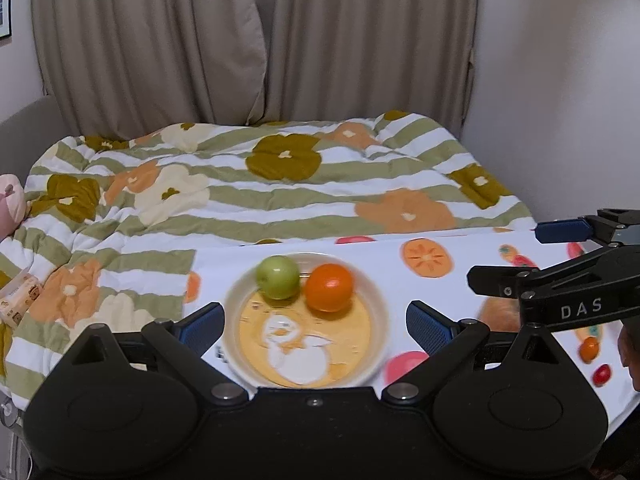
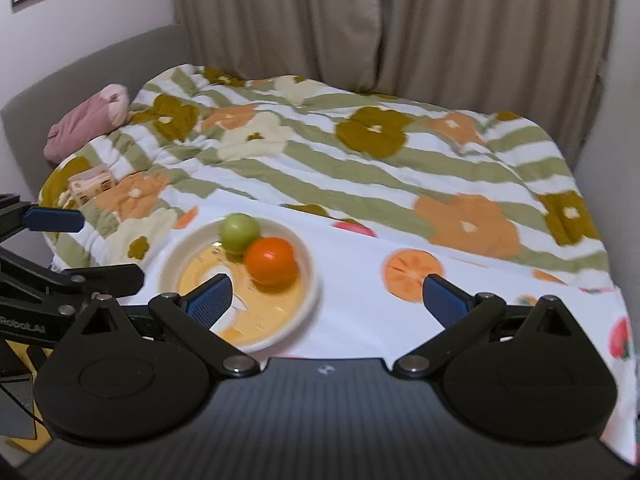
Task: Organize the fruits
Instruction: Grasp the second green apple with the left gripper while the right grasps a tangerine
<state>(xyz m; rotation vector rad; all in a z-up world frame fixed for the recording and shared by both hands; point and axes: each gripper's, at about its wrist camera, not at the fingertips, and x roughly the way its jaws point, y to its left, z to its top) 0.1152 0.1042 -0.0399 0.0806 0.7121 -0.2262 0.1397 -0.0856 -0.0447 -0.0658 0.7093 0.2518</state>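
between the spread fingers of the left gripper (image 1: 315, 326) lies a cream plate (image 1: 240, 300) with a yellow centre and a white duck figure; its near rim sits just ahead of the gripper body, and nothing is held between the blue pads (image 1: 202, 326). toward the far side of the plate, beyond the fingertips, a green apple (image 1: 278, 277) and an orange (image 1: 329, 287) rest side by side, touching or nearly so, the apple on the left. the plate stands on a white fruit-printed cloth (image 1: 420, 292). off to the right of the left gripper's right finger, the right gripper (image 1: 505, 259) reaches in sideways with its fingers apart.

seen from the right wrist, the right gripper (image 2: 327, 297) is also wide open and empty. its left finger overlaps the near part of the plate (image 2: 308, 280), while the orange (image 2: 272, 261) and green apple (image 2: 239, 231) sit just beyond that fingertip; only bare cloth (image 2: 360, 312) lies between the two fingers. the left gripper (image 2: 100, 248) shows at the left edge. further off, a striped flower-print quilt (image 2: 320, 152) covers a bed, with beige curtains (image 2: 400, 20) behind.
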